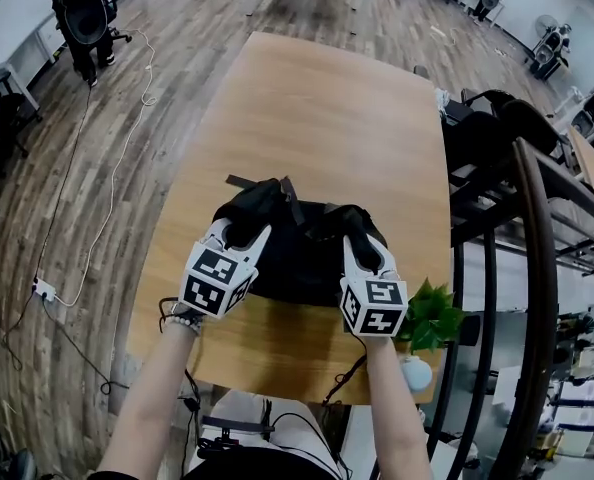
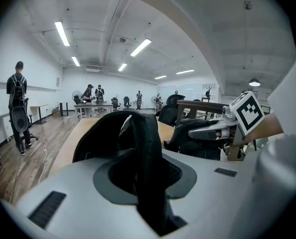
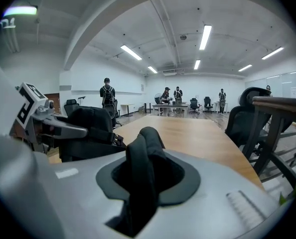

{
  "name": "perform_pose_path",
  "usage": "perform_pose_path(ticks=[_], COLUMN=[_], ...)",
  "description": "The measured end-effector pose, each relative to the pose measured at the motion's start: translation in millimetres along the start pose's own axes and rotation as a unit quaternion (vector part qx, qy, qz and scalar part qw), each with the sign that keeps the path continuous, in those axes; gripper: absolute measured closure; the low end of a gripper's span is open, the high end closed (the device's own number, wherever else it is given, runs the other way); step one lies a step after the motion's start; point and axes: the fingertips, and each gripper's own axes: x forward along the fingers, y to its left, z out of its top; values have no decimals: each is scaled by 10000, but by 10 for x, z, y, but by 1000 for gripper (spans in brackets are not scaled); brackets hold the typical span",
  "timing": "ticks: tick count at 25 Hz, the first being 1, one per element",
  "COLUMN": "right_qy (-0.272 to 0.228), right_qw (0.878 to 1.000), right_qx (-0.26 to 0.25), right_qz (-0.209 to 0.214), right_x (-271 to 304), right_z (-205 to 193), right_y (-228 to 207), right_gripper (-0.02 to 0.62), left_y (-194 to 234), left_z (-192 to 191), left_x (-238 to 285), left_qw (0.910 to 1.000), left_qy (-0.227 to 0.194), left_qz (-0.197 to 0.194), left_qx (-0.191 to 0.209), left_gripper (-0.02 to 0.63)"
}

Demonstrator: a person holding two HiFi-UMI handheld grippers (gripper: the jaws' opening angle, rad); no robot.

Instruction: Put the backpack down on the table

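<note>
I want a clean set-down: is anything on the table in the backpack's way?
Nothing visible. The wooden table around the backpack is bare; the green plant stands off to its right, by the table's near corner.

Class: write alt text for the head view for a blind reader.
The left gripper and right gripper each clamp a strap of a black backpack at the near end of a wooden table. A green plant shows by its near right corner.

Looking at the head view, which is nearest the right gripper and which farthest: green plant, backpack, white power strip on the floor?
1. backpack, its strap clamped in the right gripper
2. green plant, just to its right
3. white power strip, far off to the left
</note>
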Motion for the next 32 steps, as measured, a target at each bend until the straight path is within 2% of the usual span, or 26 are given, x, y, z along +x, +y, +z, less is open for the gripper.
perform_pose_path(ticks=[4, 8, 12, 20, 23, 27, 29, 32], right_qy=[32, -9, -111, -220, -350, -589, -618, -699], right_qw=[10000, 9998, 9996, 9994, 9987, 9980, 9979, 9973], right_qx=[85, 182, 270, -7, -30, -74, -167, -193], right_qz=[9, -16, -65, -265, -359, -211, -140, -99], right_x=[52, 84, 67, -211, -386, -612, -728, -895], right_z=[-27, -37, 7, 157, 258, 446, 470, 485], right_y=[-11, -14, -43, -60, -43, 67, 134, 225], right_gripper=[502, 442, 416, 396, 396, 396, 418, 520], left_y=[57, 63, 37, -62, -180, -290, -362, -479], left_z=[-69, -111, -59, 178, 267, 433, 493, 577], left_x=[59, 48, -46, -415, -536, -703, -786, -916], left_qw=[9999, 9996, 9996, 9999, 9996, 9988, 9981, 9970], left_qy=[140, 262, 199, -142, -233, -463, -586, -719], left_qz=[71, -41, -50, 45, -58, -126, -130, -153], left_qx=[27, -73, -180, 47, 134, 122, 147, 259], left_gripper=[531, 459, 424, 422, 431, 440, 461, 501])
